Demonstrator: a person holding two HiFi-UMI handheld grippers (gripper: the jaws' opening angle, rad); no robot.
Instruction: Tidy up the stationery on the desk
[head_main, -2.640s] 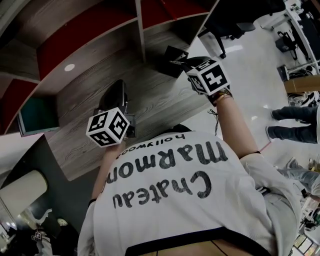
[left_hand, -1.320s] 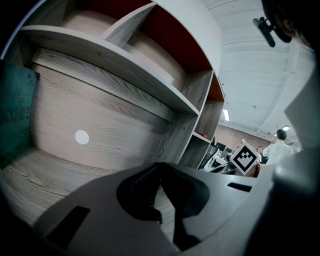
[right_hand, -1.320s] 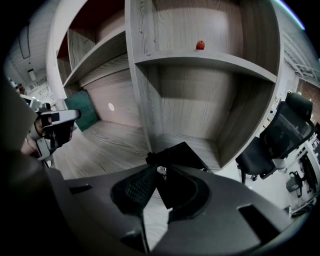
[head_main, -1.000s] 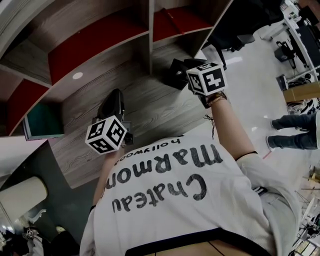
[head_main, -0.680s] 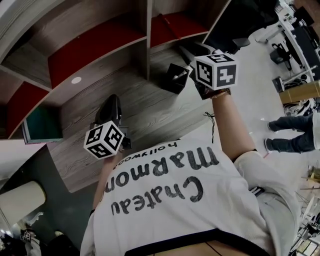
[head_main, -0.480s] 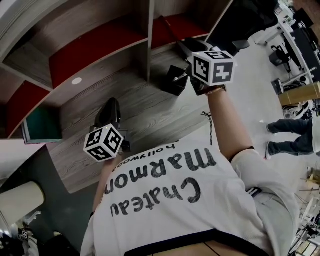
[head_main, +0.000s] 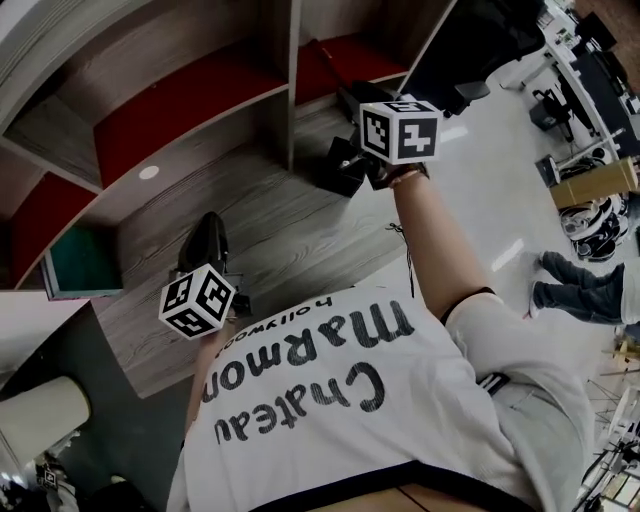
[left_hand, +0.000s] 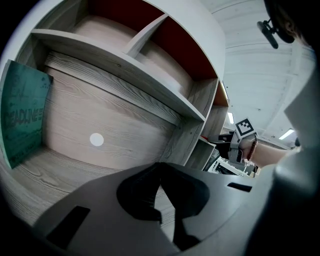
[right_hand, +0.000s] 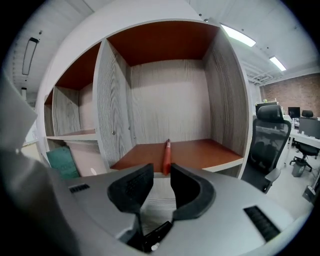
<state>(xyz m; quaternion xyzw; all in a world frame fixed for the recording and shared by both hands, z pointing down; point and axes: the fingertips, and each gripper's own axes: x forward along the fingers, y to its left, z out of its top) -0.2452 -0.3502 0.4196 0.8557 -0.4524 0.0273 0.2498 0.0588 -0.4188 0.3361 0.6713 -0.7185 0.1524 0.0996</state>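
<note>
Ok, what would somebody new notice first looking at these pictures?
Probably the red pen lying alone on the reddish-brown floor of the right-hand cubby, straight ahead of the right gripper, whose jaws, just opened and eased slightly in, stand apart and empty. Next, the green book leaning at the left end of the desk, and the black holder standing on the desk near that cubby.
</note>
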